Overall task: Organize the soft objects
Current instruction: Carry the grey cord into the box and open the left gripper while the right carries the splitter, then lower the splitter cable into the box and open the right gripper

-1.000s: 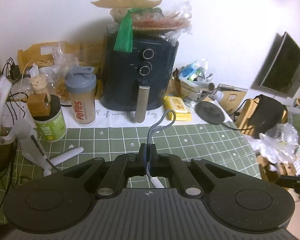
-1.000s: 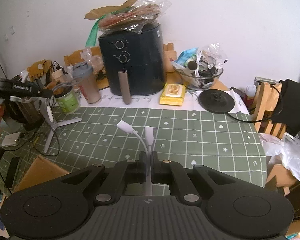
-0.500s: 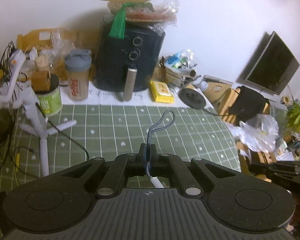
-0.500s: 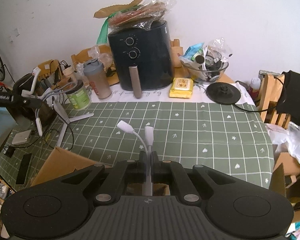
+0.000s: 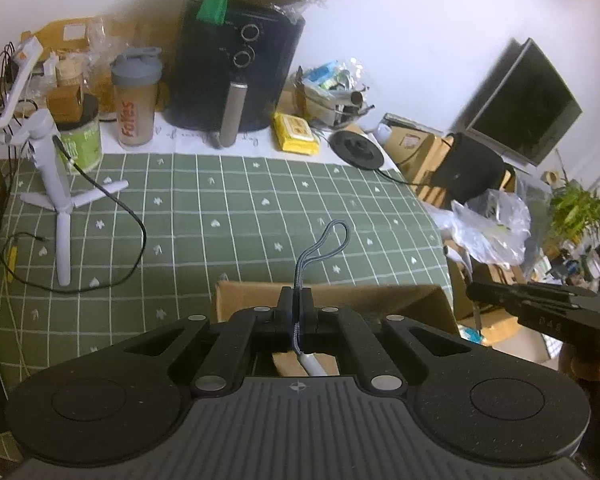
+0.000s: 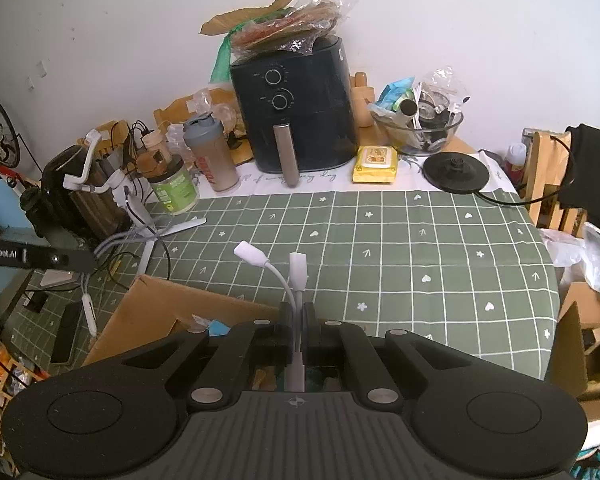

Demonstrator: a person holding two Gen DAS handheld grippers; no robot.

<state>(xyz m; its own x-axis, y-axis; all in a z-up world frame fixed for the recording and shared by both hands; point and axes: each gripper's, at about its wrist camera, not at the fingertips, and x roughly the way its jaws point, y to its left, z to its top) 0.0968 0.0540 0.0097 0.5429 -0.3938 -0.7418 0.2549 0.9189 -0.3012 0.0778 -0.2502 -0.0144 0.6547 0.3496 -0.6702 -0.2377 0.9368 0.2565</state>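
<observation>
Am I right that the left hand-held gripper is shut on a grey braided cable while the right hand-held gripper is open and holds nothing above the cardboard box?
Not quite. The left hand-held gripper is indeed shut on the grey braided cable, but the right hand-held gripper is not open: the right wrist view shows it shut on a white adapter cable, above the cardboard box.

Black air fryer, shaker bottle, yellow wipes pack, white tripod

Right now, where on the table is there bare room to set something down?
The green cloth is bare between the kettle base, the cardboard box and the tripod. The back row around the air fryer is crowded.
</observation>
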